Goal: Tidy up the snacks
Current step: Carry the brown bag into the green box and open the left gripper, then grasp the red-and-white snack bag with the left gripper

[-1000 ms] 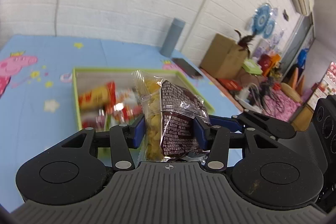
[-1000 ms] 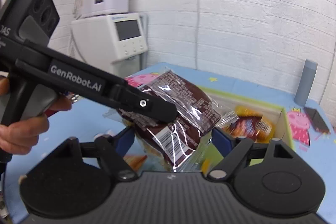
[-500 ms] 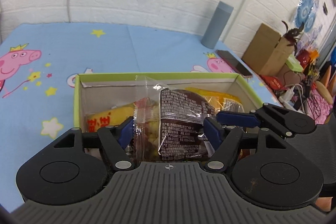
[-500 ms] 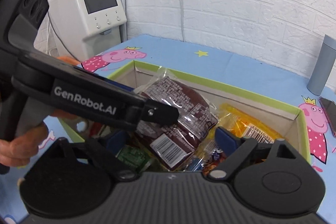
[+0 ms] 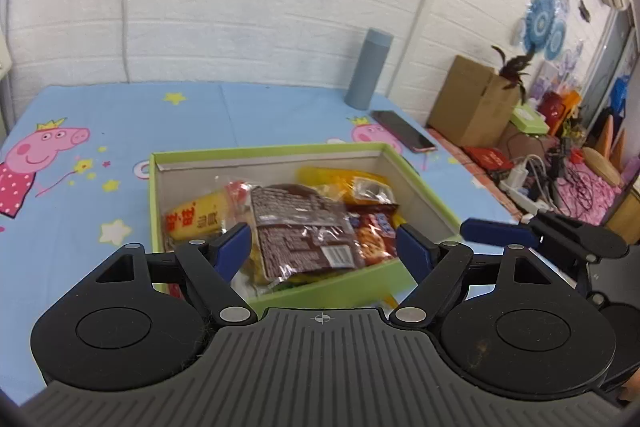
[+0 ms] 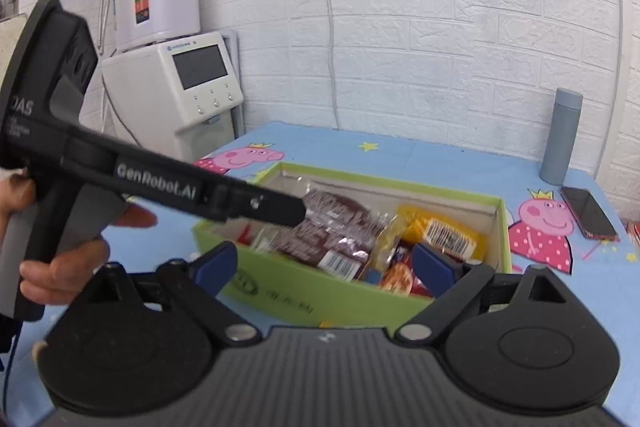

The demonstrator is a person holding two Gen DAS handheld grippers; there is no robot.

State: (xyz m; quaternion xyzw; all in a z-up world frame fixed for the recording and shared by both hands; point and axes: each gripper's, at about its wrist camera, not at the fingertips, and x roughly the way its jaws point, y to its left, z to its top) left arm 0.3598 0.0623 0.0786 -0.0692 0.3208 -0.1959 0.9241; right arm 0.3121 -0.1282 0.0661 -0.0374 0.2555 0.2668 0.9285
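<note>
A green box (image 5: 432, 203) (image 6: 280, 283) on the blue cartoon tablecloth holds several snack packets. A dark brown packet (image 5: 300, 231) (image 6: 332, 227) lies on top of them in the box. Beside it are a yellow packet (image 5: 192, 219) and an orange-yellow packet (image 5: 352, 183) (image 6: 444, 231). My left gripper (image 5: 324, 247) is open and empty, just above the box's near wall. My right gripper (image 6: 324, 263) is open and empty, near the box's front wall. The left gripper's body (image 6: 160, 179) crosses the right wrist view.
A grey-blue bottle (image 5: 368, 67) (image 6: 560, 135) stands at the table's back edge with a phone (image 5: 404, 131) (image 6: 588, 211) beside it. A white appliance (image 6: 172, 83) stands left of the table. Cardboard boxes and clutter (image 5: 476, 99) lie beyond the table's right edge.
The left gripper lowered the brown packet into the box, opened and let it go, then pulled back. The right gripper also drew back from the box.
</note>
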